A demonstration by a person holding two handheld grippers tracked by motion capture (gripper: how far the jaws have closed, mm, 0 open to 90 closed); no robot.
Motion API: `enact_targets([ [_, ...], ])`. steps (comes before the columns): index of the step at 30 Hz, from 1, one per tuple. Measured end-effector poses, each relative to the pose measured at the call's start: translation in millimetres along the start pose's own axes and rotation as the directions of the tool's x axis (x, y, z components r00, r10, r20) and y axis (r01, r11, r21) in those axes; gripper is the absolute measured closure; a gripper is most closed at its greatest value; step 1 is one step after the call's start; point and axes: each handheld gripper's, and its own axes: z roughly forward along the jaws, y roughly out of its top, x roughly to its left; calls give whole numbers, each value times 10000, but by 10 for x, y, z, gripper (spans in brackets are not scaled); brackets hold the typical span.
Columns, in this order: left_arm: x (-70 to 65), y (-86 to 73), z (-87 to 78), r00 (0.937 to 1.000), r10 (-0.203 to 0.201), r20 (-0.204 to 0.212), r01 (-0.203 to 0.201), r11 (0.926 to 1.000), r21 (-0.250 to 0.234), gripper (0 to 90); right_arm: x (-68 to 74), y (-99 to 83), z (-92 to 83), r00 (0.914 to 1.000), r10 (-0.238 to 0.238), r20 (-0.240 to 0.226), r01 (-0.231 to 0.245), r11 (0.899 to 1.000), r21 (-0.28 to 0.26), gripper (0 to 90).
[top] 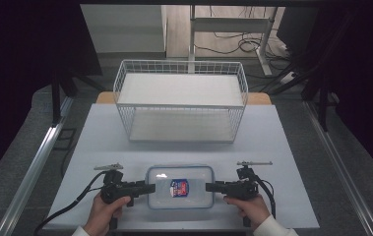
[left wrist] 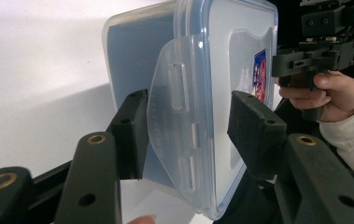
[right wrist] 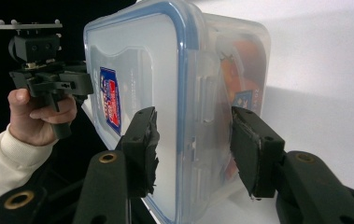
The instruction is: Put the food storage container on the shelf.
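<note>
A clear plastic container [top: 199, 178] with a blue-rimmed lid and a red-and-blue label lies near the table's front edge. My left gripper [top: 150, 187] is at its left end, level. In the left gripper view the jaws [left wrist: 188, 126] are shut on that end, one pad under the base, one on the lid [left wrist: 230, 60], with the latch flap [left wrist: 174, 116] swung out between them. My right gripper [top: 207, 187] is at the right end. Its jaws [right wrist: 193, 140] straddle the container [right wrist: 137, 60], pads close to lid and base, with no clear press. Something orange shows inside.
A white wire basket [top: 181, 63] with two shelves stands at the back of the white table [top: 272, 147]. Each gripper view shows the other hand and its gripper beyond the container [left wrist: 305, 60] [right wrist: 48, 79]. Cables trail off the front edge.
</note>
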Motion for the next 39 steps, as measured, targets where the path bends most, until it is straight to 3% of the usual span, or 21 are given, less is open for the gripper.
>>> enact_targets([
  [18, -54, 108, 2, 9996, 261, -104, -262, 9995, -186, 495, 39, 75, -47, 9995, -294, 149, 298, 9992, -272, 521],
  [22, -25, 207, 3, 9994, 360, -10, -360, 9991, -202, 501, 59, 156, -59, 9976, -638, 259, 648, 9971, -395, 521],
  [34, 85, 473, 52, 9985, 547, -74, -549, 9979, -353, 499, 21, 409, -15, 9945, -956, 425, 982, 9931, -645, 520],
  [39, 217, 681, 98, 9978, 660, -105, -664, 9970, -391, 498, -37, 625, 43, 9914, -1189, 540, 1229, 9894, -778, 519],
])
